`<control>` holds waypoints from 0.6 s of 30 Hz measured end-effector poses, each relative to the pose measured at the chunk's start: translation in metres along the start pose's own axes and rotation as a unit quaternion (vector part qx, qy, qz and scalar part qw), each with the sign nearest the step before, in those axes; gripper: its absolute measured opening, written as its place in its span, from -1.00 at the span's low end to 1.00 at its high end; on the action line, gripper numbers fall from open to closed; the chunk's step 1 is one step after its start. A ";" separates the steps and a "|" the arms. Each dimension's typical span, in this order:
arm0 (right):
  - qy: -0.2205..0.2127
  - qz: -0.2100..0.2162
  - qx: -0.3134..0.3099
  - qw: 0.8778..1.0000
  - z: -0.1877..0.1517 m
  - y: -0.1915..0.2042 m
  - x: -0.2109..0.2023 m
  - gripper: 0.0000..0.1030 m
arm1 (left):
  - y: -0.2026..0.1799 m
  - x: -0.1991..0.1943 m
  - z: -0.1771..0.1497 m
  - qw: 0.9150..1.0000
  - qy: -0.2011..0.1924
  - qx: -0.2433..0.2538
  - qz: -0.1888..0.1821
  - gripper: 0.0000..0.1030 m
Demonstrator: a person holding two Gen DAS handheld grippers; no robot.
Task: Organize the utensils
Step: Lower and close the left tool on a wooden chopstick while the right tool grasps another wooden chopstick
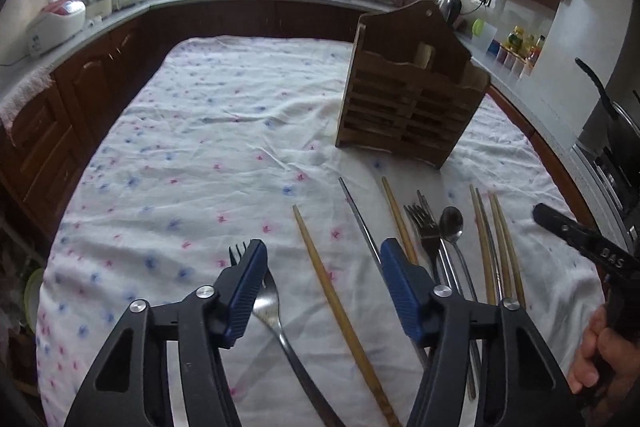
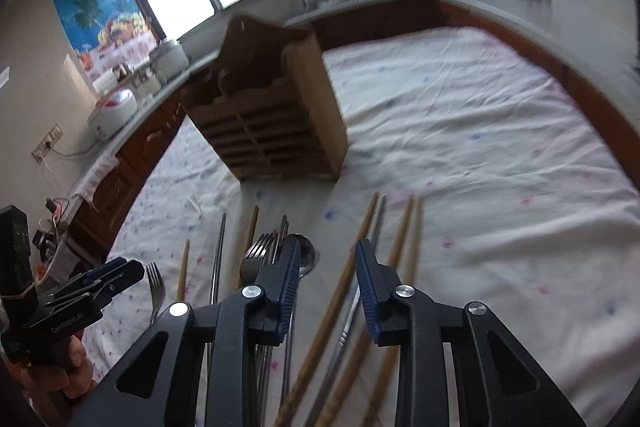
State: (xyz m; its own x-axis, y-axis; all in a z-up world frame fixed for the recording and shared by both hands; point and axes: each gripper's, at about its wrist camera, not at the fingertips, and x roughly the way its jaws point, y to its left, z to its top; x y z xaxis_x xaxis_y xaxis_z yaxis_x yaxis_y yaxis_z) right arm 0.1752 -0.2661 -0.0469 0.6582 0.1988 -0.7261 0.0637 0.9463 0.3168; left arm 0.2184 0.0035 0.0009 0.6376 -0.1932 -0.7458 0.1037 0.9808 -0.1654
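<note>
Utensils are lying in a loose row on the near part of a worktop covered by a white cloth with small pink and blue flowers. From left to right in the left wrist view: a lone fork, a single wooden chopstick, a thin metal chopstick, another wooden chopstick, a bunch of forks, a spoon, then a cluster of chopsticks. Their lower ends are running out of the picture or hiding behind the claws. The right wrist view is blurred, so its fine detail is hard to make out.

A slatted wooden utensil holder is standing upright just beyond them; the inside of its compartments is mostly hidden.

The left claw is hanging about half open, holding nothing, its fingers straddling the single wooden chopstick, one tip over the lone fork's tines.

The right claw is standing narrower, with open space between its blue pads and nothing gripped; chopsticks are lying below the gap. A hand is showing at the frame edge.
</note>
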 end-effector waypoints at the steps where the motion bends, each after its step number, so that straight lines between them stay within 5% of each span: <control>1: 0.012 0.000 0.001 1.000 0.001 0.000 0.010 -0.52 | 0.001 0.006 0.003 1.000 0.008 0.000 -0.001 0.08; 10: 0.079 -0.023 0.019 0.996 0.007 -0.014 0.062 -0.59 | 0.004 0.062 0.017 0.998 0.069 0.003 -0.006 0.01; 18: 0.082 -0.023 0.002 0.996 0.026 -0.013 0.080 -0.60 | 0.001 0.100 0.024 0.995 0.101 0.015 0.003 -0.24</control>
State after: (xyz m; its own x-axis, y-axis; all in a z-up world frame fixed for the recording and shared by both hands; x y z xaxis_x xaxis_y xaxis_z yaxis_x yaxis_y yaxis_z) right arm 0.2465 -0.2691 -0.0927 0.5239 0.1953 -0.8291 0.0933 0.9544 0.2837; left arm 0.3008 -0.0136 -0.0580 0.4720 -0.1865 -0.8617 0.1248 0.9817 -0.1441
